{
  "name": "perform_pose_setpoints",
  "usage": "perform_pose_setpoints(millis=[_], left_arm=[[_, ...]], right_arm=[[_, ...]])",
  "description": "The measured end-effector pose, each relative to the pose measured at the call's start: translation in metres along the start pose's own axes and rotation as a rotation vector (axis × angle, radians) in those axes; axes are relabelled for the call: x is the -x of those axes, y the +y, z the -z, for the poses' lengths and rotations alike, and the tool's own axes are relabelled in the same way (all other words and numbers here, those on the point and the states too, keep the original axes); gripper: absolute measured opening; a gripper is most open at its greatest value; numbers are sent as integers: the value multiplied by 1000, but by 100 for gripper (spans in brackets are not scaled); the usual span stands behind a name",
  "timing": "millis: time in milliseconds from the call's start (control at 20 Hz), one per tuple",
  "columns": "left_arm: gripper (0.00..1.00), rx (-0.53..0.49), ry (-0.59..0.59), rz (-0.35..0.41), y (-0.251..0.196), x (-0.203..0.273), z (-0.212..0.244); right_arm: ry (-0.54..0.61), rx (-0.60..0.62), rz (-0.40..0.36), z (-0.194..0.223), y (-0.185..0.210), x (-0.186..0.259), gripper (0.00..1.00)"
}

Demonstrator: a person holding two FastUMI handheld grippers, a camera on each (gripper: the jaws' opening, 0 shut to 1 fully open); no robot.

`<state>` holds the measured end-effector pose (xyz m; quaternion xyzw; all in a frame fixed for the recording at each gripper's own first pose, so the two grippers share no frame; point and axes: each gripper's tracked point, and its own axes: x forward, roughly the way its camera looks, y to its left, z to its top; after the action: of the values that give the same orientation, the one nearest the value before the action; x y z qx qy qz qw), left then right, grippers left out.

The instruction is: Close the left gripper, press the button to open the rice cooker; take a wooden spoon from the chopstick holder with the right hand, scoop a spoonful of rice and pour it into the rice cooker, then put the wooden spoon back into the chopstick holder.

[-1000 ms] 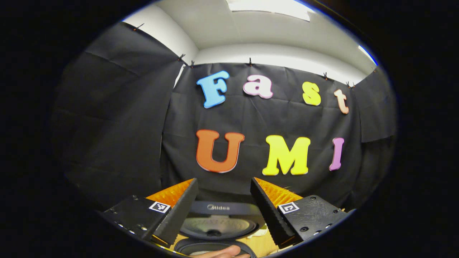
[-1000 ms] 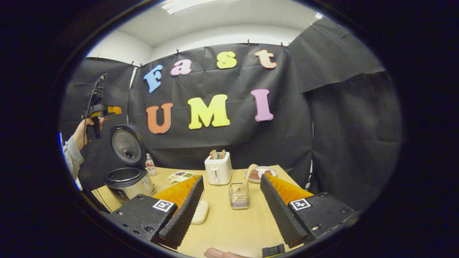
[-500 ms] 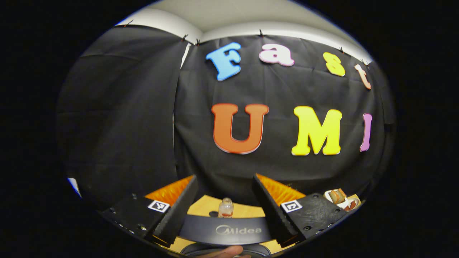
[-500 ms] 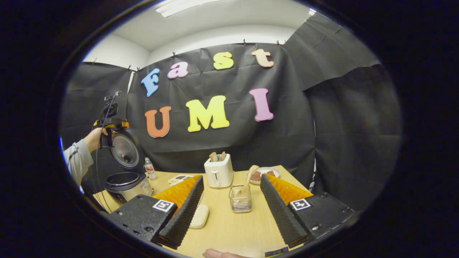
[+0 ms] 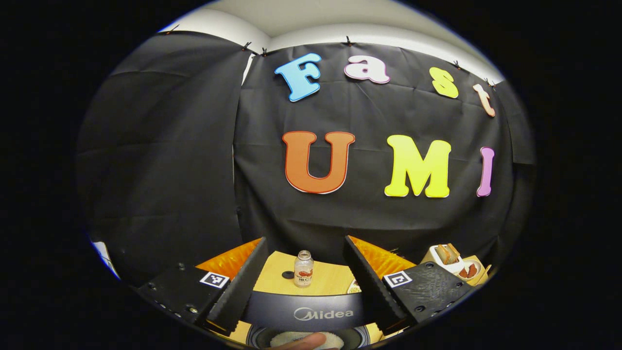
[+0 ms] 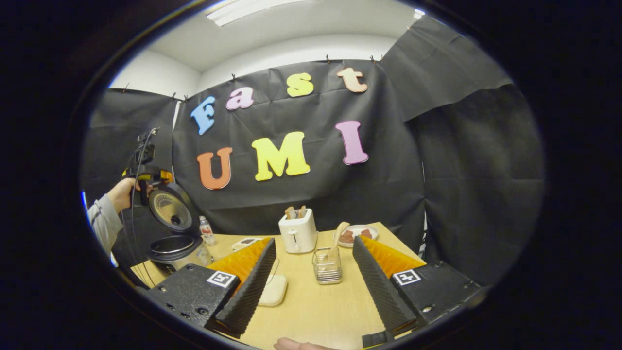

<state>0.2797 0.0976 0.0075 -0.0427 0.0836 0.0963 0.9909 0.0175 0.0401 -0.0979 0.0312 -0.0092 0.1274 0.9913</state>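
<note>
The rice cooker (image 6: 176,249) stands at the table's left with its lid (image 6: 169,211) raised. A hand holds my left gripper (image 6: 144,171) just above the lid's top edge. In the left gripper view, my left gripper (image 5: 305,240) is open, and the lid's dark edge (image 5: 306,311) lies below and between its fingers. The pot rim (image 5: 257,336) sits under that edge. A wooden spoon (image 6: 336,236) leans in the wire chopstick holder (image 6: 327,266) mid-table. My right gripper (image 6: 314,240) is open, short of the holder and holding nothing.
A white toaster (image 6: 297,233) with bread stands behind the holder, beside a plate of food (image 6: 357,235). A small bottle (image 6: 206,231) and a flat tray (image 6: 245,241) sit near the cooker. A pale flat object (image 6: 273,290) lies by my right gripper's left finger.
The left gripper has come down and forward over the raised lid, so the table and bottle beyond it now show. The right gripper has edged slightly toward the holder.
</note>
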Motion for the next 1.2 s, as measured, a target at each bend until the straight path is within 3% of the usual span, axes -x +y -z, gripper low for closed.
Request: perform_pose_setpoints(millis=[200,600,900,1050,1200], left_arm=[[100,-5,0,4,0,25,21],[98,29,119,39,3,59,107],[97,-46,216,34,6,73,160],[97,-46,227,45,9,77,167],[97,-53,305,55,8,82,190]], right_arm=[[-14,-9,16,-7,-4,21,100],[-51,18,25,-25,5,65,100],[-138,32,-7,-54,26,96,100],[-126,65,-29,-50,38,100,97],[-96,64,-97,-45,60,103,100]])
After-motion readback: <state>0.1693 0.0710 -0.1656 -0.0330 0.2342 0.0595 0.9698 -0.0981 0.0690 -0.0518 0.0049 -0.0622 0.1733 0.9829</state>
